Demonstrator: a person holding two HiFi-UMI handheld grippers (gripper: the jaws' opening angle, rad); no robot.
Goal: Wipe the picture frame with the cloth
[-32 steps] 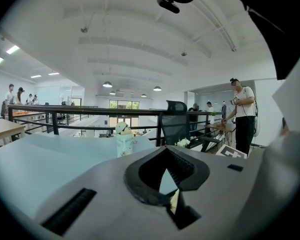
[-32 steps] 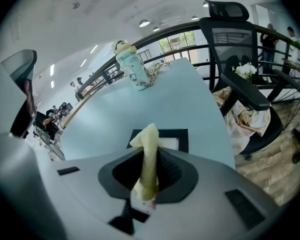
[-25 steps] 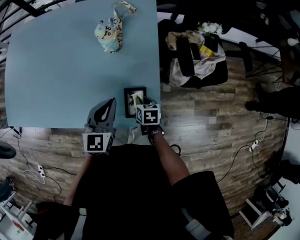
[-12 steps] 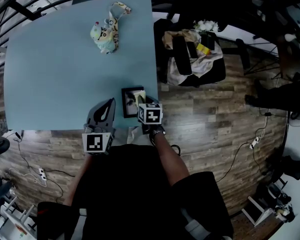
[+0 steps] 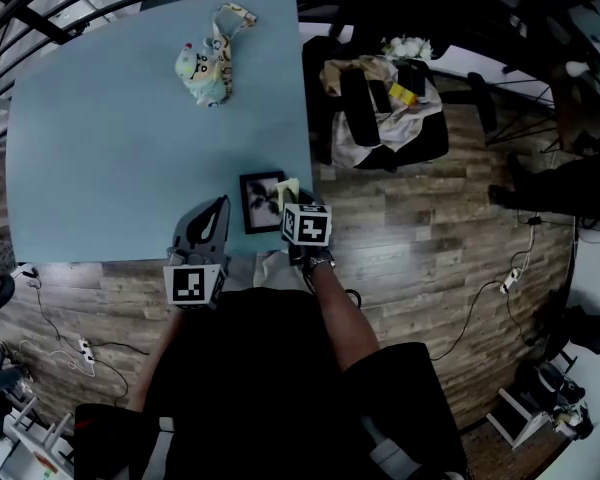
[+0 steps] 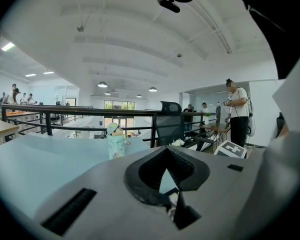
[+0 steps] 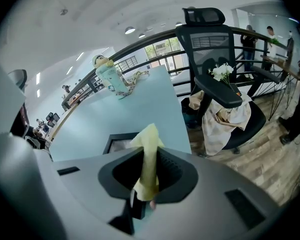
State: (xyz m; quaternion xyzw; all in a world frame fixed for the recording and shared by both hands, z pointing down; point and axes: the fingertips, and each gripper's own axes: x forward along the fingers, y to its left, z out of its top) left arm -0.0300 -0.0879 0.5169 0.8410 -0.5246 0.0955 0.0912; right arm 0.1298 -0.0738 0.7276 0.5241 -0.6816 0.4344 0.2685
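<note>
Right gripper (image 5: 291,200) pinches the pale yellow cloth (image 7: 149,151), black rectangular picture frame (image 5: 260,202) just beyond its jaws, while left gripper (image 6: 168,180) sits pressed together.

Shows a smooth, matt blue top on the table (image 5: 110,148) and soft yellow fabric in the cloth (image 7: 150,139). Reads as matt grey plastic on the right gripper (image 7: 147,176), dark smooth edging on the picture frame (image 5: 261,201), grained wood planks across the floor (image 5: 430,238).

One worktop (image 5: 110,158) carries one picture frame (image 5: 261,200) and one cartoon-printed bottle (image 5: 205,68) with a strap. One yellow cloth (image 7: 149,146) and two claws, the left claw (image 6: 168,186) and the right claw (image 7: 146,176), are in view. One office chair (image 5: 380,118) stands beside the worktop.
</note>
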